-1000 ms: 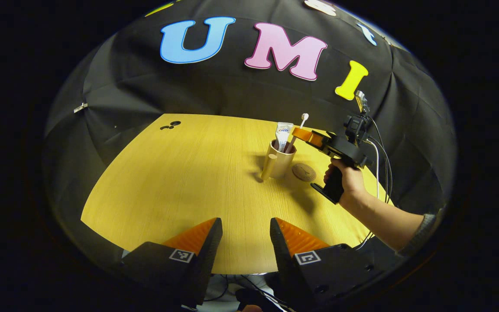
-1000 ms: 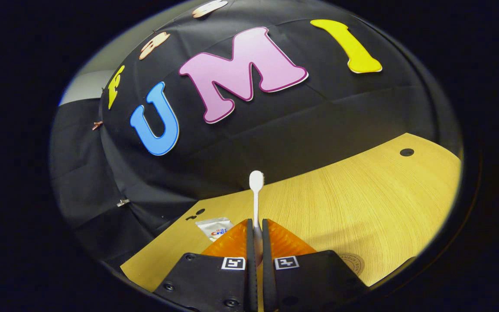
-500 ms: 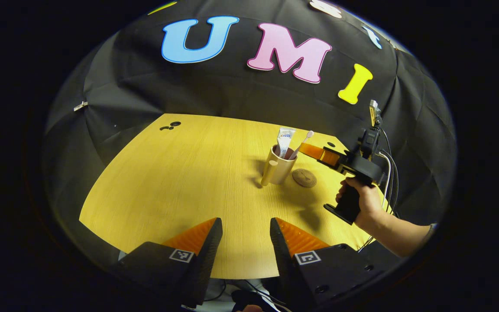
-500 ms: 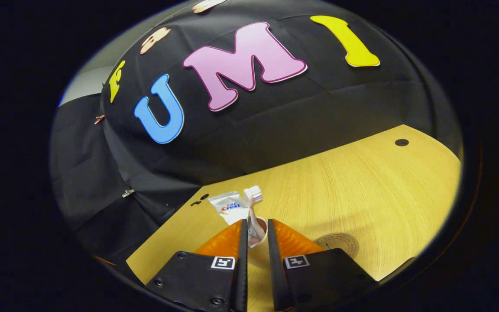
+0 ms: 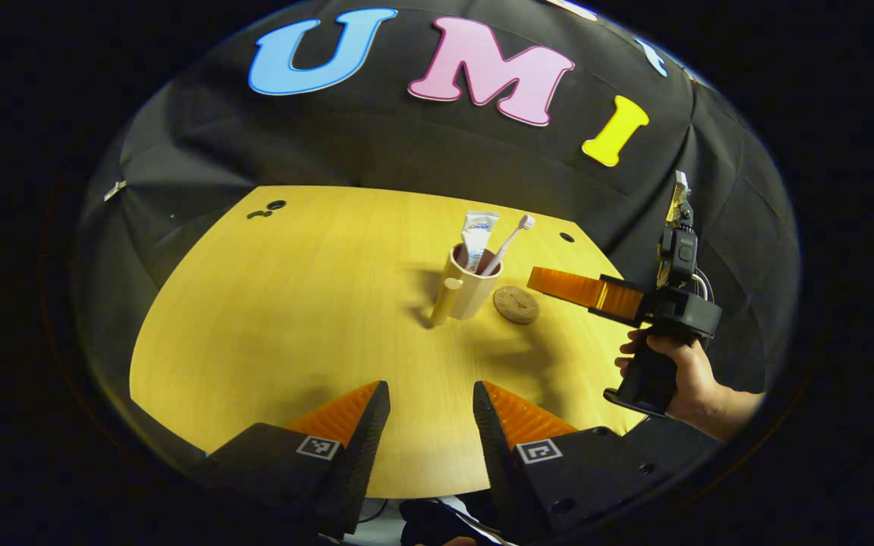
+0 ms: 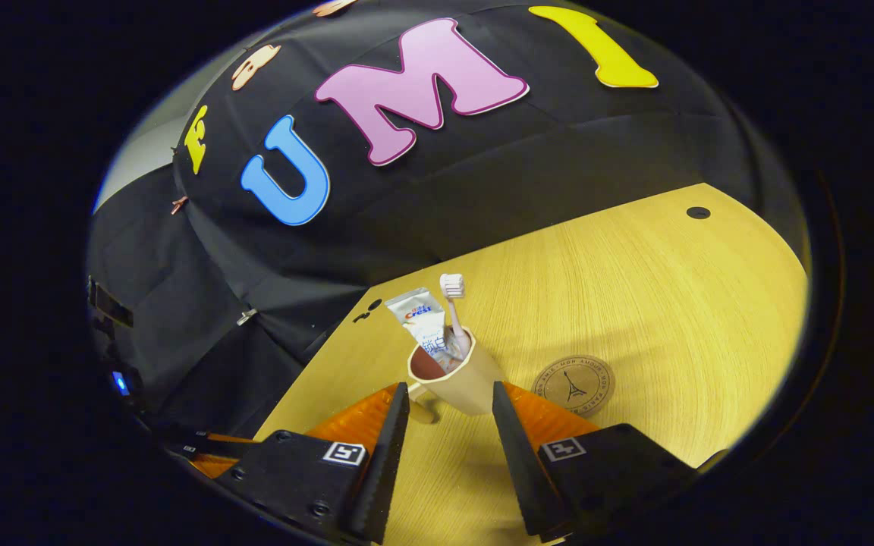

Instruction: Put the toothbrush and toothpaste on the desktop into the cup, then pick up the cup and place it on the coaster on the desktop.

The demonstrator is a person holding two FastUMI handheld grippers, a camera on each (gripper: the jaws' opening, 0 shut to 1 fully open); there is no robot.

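A beige cup [image 5: 467,285] [image 6: 458,383] with a handle stands upright on the wooden desktop [image 5: 293,303]. In it stand a white toothpaste tube [image 5: 477,233] [image 6: 423,320] and a pale toothbrush [image 5: 509,241] [image 6: 454,307], head up. A round brown coaster [image 5: 516,305] [image 6: 574,384] lies just beside the cup. My right gripper [image 6: 448,398] is open, its fingertips on either side of the cup but short of it; in the left gripper view the right gripper [image 5: 558,282], held by a hand [image 5: 683,379], hovers to the right of the coaster. My left gripper [image 5: 428,394] is open over the near table edge, holding nothing.
Small dark holes mark the desktop at the far left [image 5: 266,209] and the far right [image 5: 567,237] [image 6: 698,212]. The booth's black cloth wall rises behind the table. A wide bare stretch of wood lies between my left gripper and the cup.
My right gripper let go of the toothbrush, which now stands in the cup, then opened and drew back to the right. The left gripper barely moved.
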